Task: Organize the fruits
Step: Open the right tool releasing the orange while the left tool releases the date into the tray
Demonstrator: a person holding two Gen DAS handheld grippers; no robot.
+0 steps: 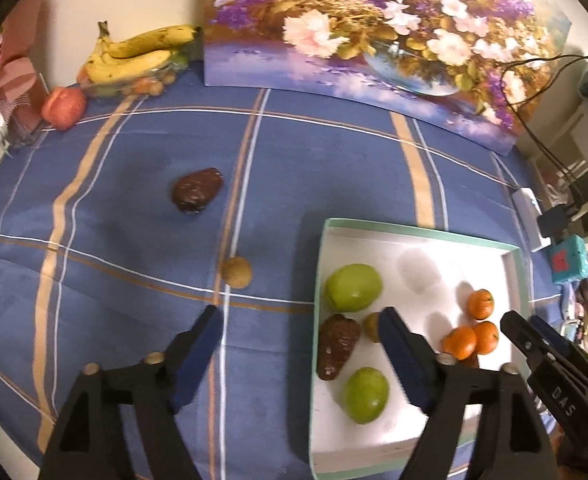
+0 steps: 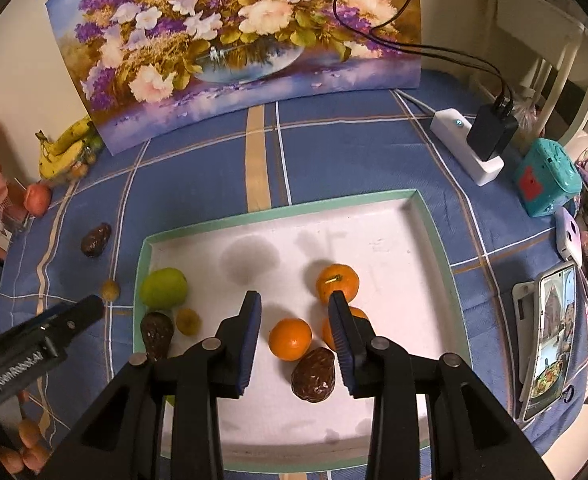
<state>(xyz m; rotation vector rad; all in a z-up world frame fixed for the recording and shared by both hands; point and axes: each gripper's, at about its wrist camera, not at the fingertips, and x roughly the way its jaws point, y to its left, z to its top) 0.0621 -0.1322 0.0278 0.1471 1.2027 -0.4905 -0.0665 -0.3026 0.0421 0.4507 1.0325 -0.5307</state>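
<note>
Both grippers (image 1: 298, 320) (image 2: 294, 300) released (empty), tray (image 2: 277, 210) of oranges (image 2: 289, 338), limes (image 2: 163, 288), avocados (image 2: 314, 374)

A lived-in home, its table spread with a blue plaid tablecloth (image 2: 334, 148) and backed by an unframed canvas painting of flowers in a bowl (image 2: 229, 40). Ripe yellow bananas (image 1: 141, 54) sit by the cream wall, a white power strip with a black charger (image 2: 474, 140) trails cables, and a teal toy-like box (image 2: 546, 178) crowds household clutter beside white chair backs (image 2: 550, 60)
</note>
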